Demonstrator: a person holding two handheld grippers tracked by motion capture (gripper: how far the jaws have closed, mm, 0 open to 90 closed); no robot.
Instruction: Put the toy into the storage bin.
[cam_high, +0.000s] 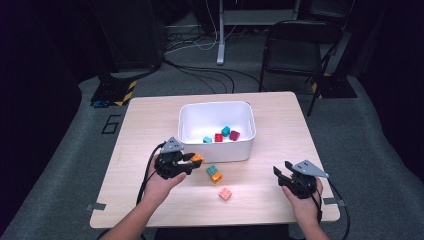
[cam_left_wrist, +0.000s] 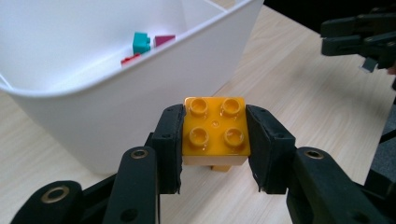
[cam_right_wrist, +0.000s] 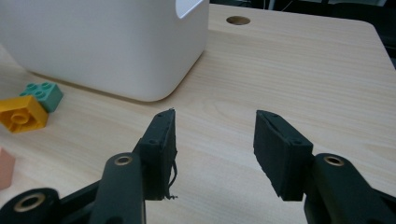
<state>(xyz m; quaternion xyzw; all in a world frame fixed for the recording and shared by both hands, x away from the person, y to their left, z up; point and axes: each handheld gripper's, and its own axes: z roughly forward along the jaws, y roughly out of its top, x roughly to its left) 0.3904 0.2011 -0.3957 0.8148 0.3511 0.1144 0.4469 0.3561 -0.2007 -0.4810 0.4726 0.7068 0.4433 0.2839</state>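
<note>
Table (cam_high: 270, 200), left claw (cam_left_wrist: 215, 140) clamping yellow brick (cam_left_wrist: 215, 130)

Each claw was matte black, its two jaws faced with ribbed dark pads and pinned at brass-ringed pivots. The left claw (cam_high: 192, 161) and right claw (cam_high: 278, 171) each carried a grey three-cornered plate and trailed a black cable. The forearms looked bare, perhaps sleeveless.

dim room, grey carpet (cam_high: 65, 150), perhaps chair (cam_high: 295, 47)
</note>
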